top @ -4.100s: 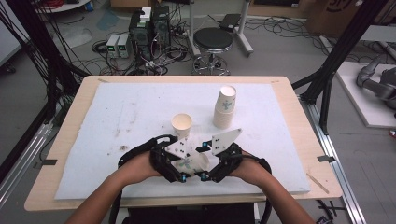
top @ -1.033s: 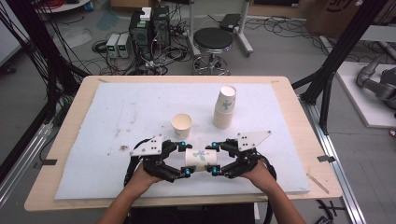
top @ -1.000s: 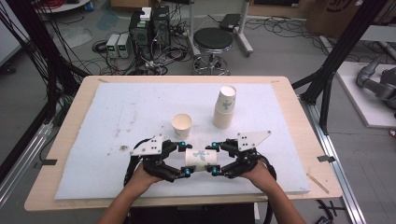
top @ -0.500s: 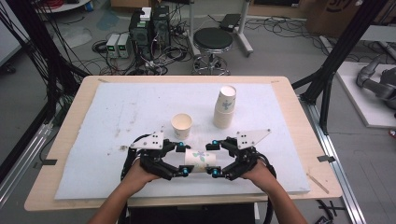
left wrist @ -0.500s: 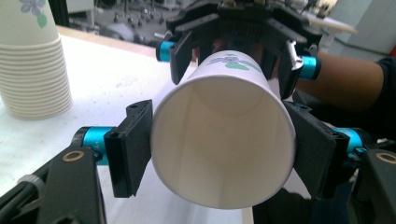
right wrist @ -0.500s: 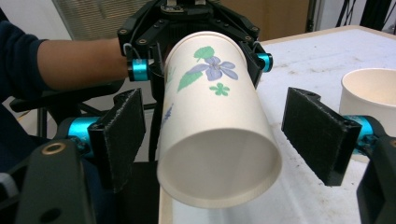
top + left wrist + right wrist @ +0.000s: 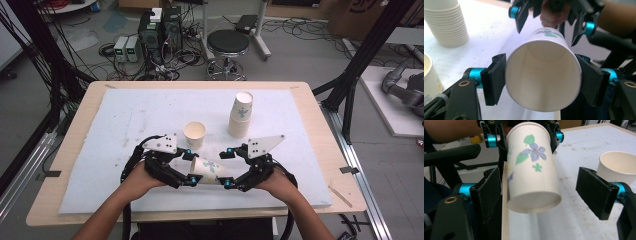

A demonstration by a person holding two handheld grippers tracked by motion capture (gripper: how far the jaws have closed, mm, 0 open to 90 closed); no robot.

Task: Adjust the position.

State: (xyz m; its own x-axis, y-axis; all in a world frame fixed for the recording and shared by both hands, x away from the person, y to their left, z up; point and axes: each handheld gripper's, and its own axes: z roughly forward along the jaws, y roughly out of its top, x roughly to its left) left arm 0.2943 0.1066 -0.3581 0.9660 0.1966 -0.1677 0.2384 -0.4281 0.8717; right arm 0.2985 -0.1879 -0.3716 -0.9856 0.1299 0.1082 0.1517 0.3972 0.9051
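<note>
From above, you are holding the flowered paper cup (image 7: 207,170) sideways, just in front of the single cup (image 7: 194,134). Your left gripper (image 7: 541,82) is clamping its rim. Your right gripper (image 7: 546,195) has just been opening; its pads stand apart around the cup's base.

I see a wooden table (image 7: 320,125) under a white mat (image 7: 140,110). Behind it, on the grey floor (image 7: 300,50), stand a black stool (image 7: 228,42) and computer boxes (image 7: 159,25) amid tangled cables (image 7: 107,50).
</note>
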